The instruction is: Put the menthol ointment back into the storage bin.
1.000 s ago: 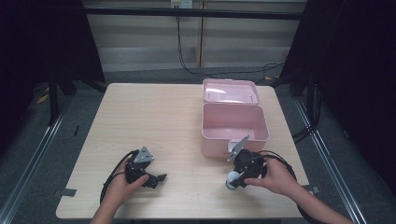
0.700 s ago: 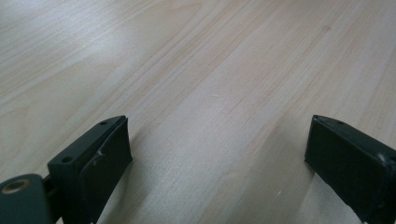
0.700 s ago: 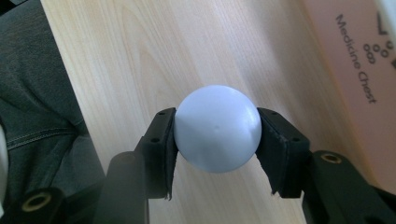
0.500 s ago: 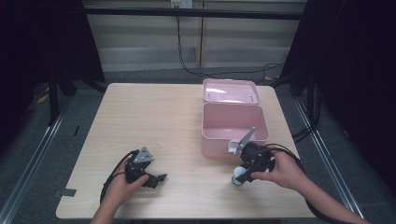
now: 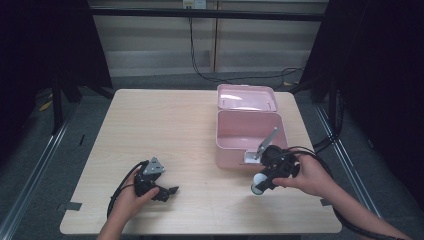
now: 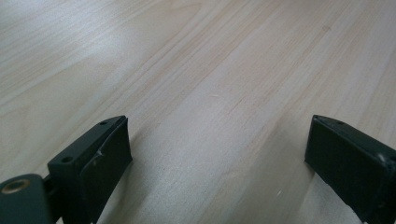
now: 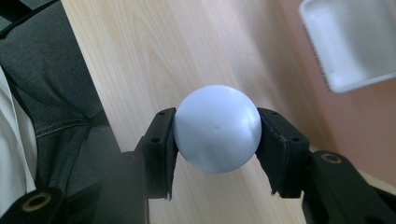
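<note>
Pale wood grain runs under my left gripper (image 5: pixel 167 191), which rests low on the worktop (image 5: pixel 165 130) with its jaws wide apart and nothing between them. To the right, my right gripper (image 5: pixel 260 184) has its jaws closed on a ball (image 7: pixel 217 128), one pad on each side. It is smooth, matt, white with a faint bluish cast, perfectly round. I hold it just above the worktop, close in front of the open pink box (image 5: pixel 248 129).

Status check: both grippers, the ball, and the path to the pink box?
Right gripper shut on white ball. Left gripper open, on the table. Pink box open beside it; nothing between.
</note>
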